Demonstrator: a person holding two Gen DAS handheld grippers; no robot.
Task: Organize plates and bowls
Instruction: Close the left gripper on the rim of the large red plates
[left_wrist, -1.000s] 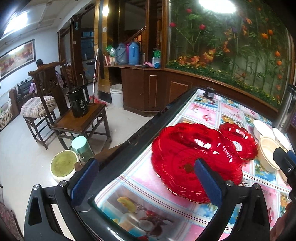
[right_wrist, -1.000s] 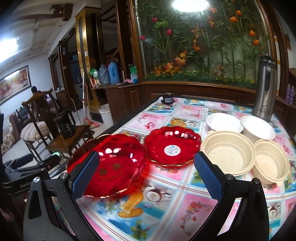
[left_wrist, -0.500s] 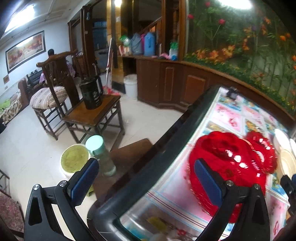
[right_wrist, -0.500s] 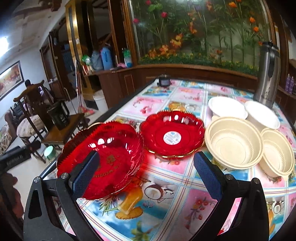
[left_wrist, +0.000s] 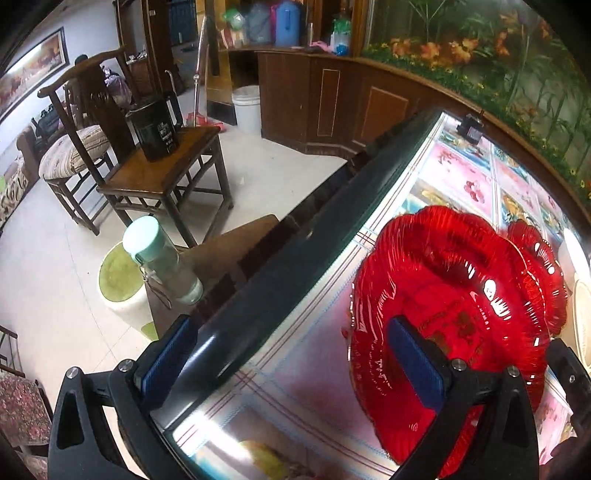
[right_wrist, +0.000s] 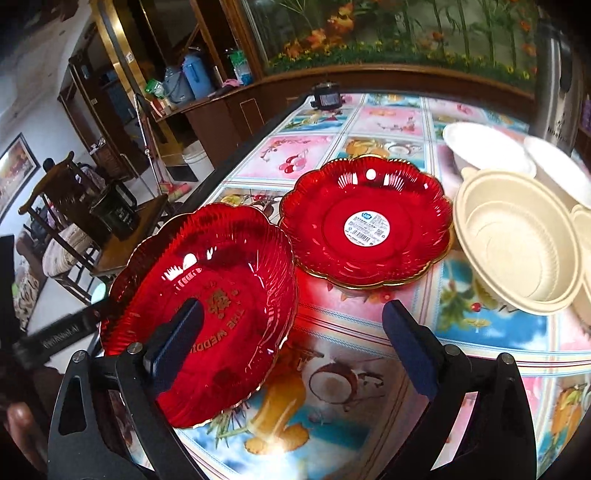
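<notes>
A large red scalloped plate (right_wrist: 221, 295) with gold lettering lies at the table's left edge; it also shows in the left wrist view (left_wrist: 454, 317). A second red plate (right_wrist: 365, 225) with a white sticker lies to its right. Cream bowls (right_wrist: 517, 251) and white bowls (right_wrist: 487, 147) stand further right. My right gripper (right_wrist: 291, 347) is open, low over the near rim of the large plate. My left gripper (left_wrist: 295, 362) is open, straddling the table's dark edge (left_wrist: 295, 266), its right finger over the large plate's left rim.
A steel flask (right_wrist: 557, 74) stands at the far right behind the bowls. A small dark jar (right_wrist: 327, 96) sits at the table's far end. Beside the table are a wooden chair with a black kettle (left_wrist: 155, 129), a bottle (left_wrist: 162, 262) and a green stool.
Both grippers have moved down and closer to the large red plate. The left gripper swung left, so that it now spans the table edge. Nothing has been gripped.
</notes>
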